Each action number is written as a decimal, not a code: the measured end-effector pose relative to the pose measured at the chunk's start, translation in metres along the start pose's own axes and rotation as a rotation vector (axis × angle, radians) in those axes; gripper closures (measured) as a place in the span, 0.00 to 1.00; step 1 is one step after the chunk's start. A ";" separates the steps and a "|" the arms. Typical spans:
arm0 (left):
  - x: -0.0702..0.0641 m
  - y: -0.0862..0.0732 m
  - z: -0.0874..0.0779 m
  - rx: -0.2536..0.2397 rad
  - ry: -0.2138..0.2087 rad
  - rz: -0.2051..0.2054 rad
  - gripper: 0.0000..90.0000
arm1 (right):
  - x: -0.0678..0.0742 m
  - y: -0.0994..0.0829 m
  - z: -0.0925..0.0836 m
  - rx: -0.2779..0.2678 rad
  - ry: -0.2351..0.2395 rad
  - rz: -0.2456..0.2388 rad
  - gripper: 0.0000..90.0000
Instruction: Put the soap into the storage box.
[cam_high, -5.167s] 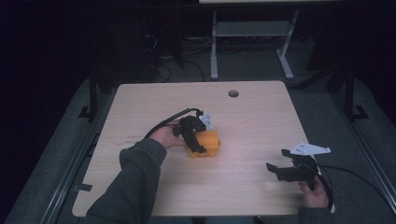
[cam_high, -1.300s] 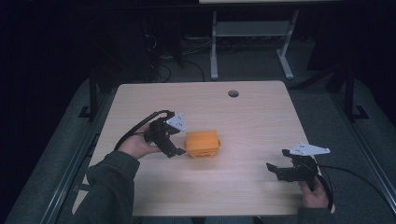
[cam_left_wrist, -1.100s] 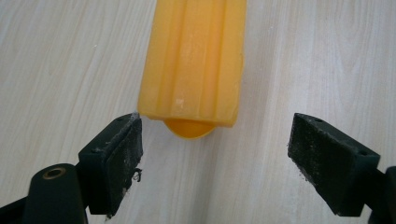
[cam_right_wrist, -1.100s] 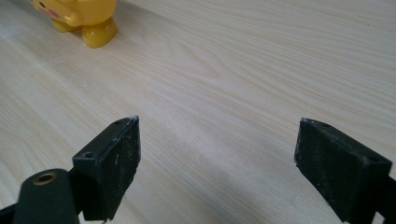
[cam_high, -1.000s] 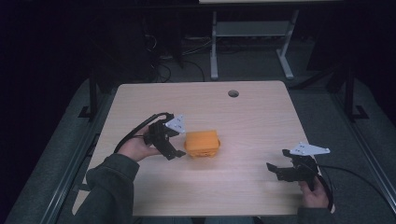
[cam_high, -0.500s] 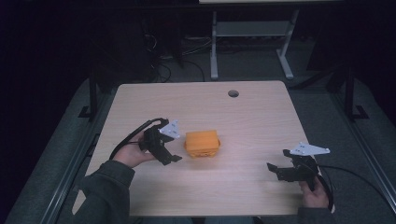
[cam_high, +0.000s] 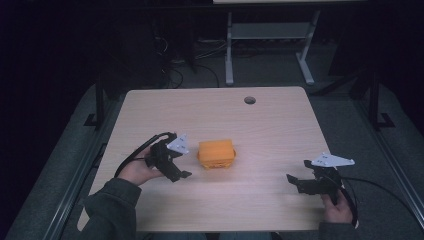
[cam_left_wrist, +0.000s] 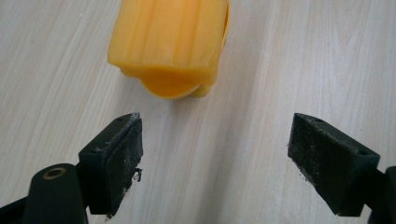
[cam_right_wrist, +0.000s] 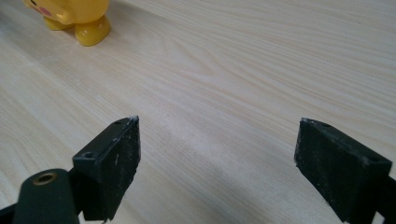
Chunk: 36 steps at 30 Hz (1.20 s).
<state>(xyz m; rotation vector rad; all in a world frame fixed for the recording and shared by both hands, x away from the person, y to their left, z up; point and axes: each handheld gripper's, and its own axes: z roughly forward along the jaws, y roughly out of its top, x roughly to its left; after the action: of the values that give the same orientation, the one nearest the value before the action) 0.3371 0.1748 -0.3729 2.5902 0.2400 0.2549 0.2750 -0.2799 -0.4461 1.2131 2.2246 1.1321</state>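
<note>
A: Yellow-orange moulded plastic toy (cam_high: 216, 153) at mid-frame of the high view, resting on the pale wooden table (cam_high: 260, 120). Left gripper (cam_high: 181, 167) just left of it, jaws wide, empty.

B: Right gripper (cam_high: 296, 182) at lower right, also spread, nothing held. To regrasp, I'd centre the left jaws squarely across the toy's ridged body.

At the centre of the high view, a toy (cam_high: 216, 153) is showing orange-yellow; at the top of the left gripper view it is glowing a deeper orange along ribbed stripes, and in the upper left of the right gripper view its yellow feet are sitting under a small pink-red patch. The table (cam_high: 280, 125) is showing pale beige wood grain with fine streaks. The left gripper (cam_high: 181, 167) and right gripper (cam_high: 295, 182) are showing black, each carrying a light grey plate.
</note>
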 end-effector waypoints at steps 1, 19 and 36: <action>0.000 -0.001 0.000 0.002 0.000 -0.002 0.19 | 0.000 0.000 0.000 0.000 0.000 0.002 0.15; -0.013 -0.019 -0.003 -0.035 0.023 -0.021 0.20 | 0.002 0.000 0.002 0.009 -0.004 -0.004 0.15; -0.022 -0.038 -0.005 -0.049 0.028 -0.042 0.20 | 0.001 0.000 0.000 0.002 -0.009 0.007 0.15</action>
<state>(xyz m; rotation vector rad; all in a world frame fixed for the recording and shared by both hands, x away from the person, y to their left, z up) 0.3102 0.2042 -0.3910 2.5314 0.2941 0.2787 0.2740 -0.2791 -0.4464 1.2254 2.2169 1.1255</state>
